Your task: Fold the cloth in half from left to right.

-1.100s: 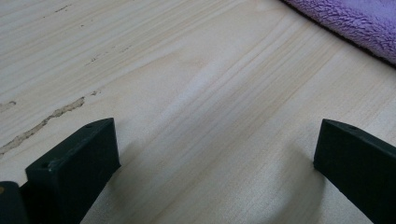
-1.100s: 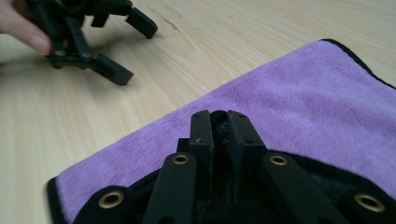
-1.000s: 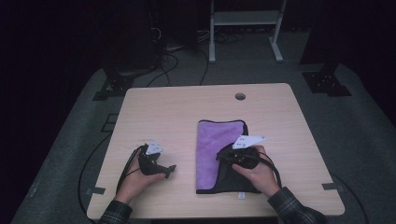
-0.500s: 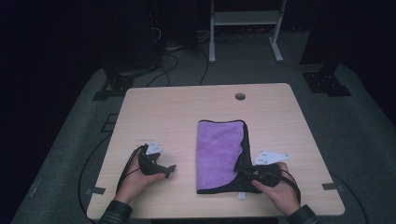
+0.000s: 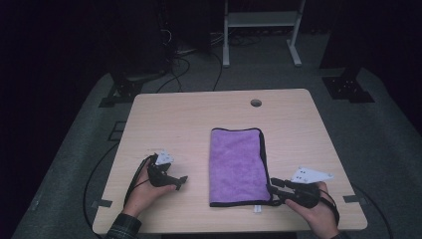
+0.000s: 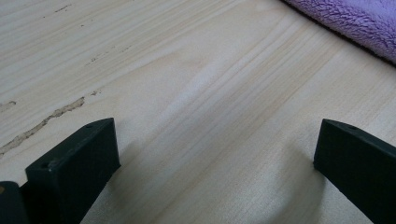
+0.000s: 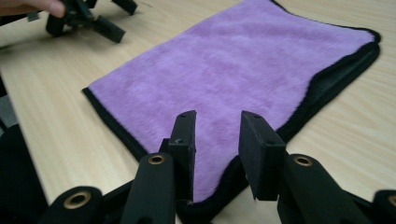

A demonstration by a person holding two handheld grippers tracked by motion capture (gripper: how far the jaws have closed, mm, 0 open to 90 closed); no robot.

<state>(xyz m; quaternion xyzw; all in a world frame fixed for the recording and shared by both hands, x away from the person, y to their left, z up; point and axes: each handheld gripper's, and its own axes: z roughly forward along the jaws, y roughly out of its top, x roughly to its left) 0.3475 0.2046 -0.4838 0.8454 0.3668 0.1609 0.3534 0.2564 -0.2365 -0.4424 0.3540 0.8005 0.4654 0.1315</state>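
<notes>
One purple towel [image 5: 237, 165] — folded in half, lying flat at table centre; right gripper [image 7: 217, 126] at its 5 o'clock corner, jaws just opening with nothing pinched; left gripper [image 5: 180, 182] at 9 o'clock, jaws spread — further folding likely remains.

a purple cloth [image 7: 238, 70] is lying on the worktop [image 5: 179, 119], looking soft and fleecy, with a matt nap and a black stitched border. the worktop is showing pale wood with a fine straight grain, smooth and lightly sheened, with a few scuffed streaks. the right tool [image 7: 215, 140] is showing matt black plastic with brass-coloured rivets. the left tool [image 6: 215, 163] is showing the same dull black, finely textured plastic.
</notes>
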